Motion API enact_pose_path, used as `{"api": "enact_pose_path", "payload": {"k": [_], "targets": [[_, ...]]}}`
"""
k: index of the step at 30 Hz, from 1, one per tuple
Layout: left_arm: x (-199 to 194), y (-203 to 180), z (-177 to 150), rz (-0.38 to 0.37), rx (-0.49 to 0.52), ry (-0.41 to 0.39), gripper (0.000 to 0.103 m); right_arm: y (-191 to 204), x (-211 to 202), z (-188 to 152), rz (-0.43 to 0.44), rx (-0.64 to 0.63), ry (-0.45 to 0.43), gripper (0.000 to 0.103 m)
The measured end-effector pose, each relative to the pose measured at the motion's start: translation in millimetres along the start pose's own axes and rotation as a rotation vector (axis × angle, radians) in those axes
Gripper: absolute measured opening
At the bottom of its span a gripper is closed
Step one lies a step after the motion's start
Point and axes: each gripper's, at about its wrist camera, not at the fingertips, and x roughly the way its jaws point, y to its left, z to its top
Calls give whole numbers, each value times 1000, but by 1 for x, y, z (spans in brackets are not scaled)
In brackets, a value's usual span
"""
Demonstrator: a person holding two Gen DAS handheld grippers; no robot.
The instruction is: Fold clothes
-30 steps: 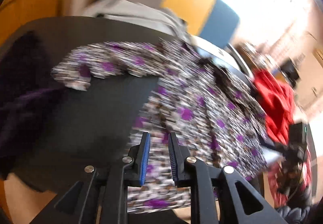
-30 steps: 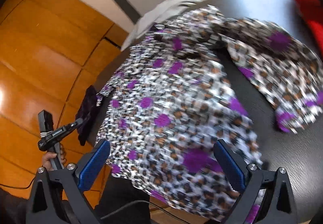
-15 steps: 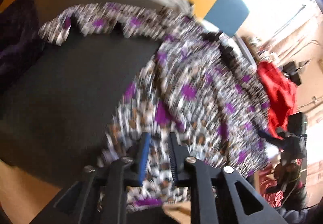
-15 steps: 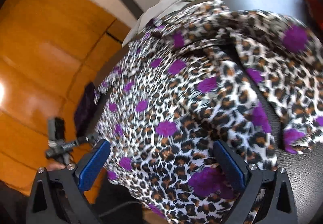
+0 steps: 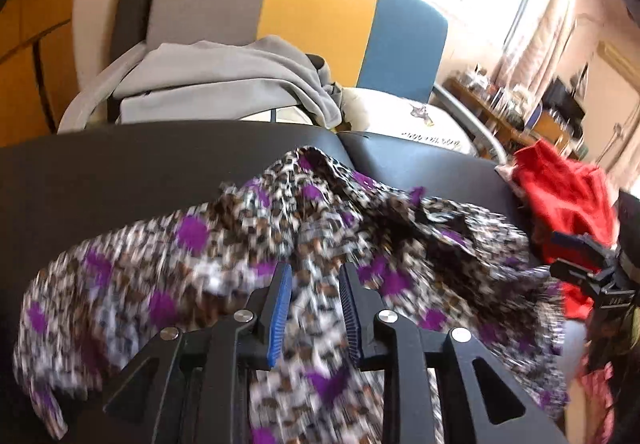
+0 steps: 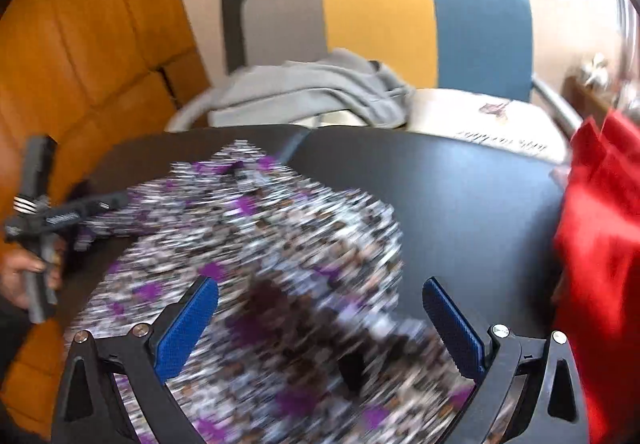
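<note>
While you look down along your left gripper [image 5: 314, 278], its blue pads [image 5: 280, 308] sit a little apart, and the jaws have just been opening. The leopard shirt [image 5: 248, 244] with purple spots runs between them, but it is too blurry to tell if the pads press on it. The shirt lies in a bumpy heap on the black table [image 5: 100, 172]. A red cloth [image 5: 560, 188] sits at the table's right side. Behind the table, a grey hoodie [image 5: 224, 76] lies on a chair [image 5: 316, 4] that is grey, yellow and blue.

From your right gripper [image 6: 320, 312], you see the jaws wide open and holding nothing. The shirt [image 6: 280, 228] is spread under them, all blurry. On the left, your hand [image 6: 20, 268] holds the other gripper [image 6: 60, 216] at the shirt's edge. The red cloth [image 6: 600, 228] fills the right side, beside the bare table [image 6: 460, 196]
</note>
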Motion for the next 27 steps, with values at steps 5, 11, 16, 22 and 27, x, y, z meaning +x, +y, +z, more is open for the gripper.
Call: {"api": "enact_pose_path", "payload": {"k": [5,11,16,22,27], "targets": [[52,-5,24,29,126,77,25,-9,52,12,-37,-96,121,36],[93,6,39,110,183,106,26,-10,65,40,-64,-191,101,8],[98,34,51,145,67,82,28,-86,89,98,-172,53,21,12],[88,32,42,180,103,71,28,-129,102,118,-11,282,-21,73],[79,20,47,-98,4,79,26,-78,88,104,47,92,11,73]]}}
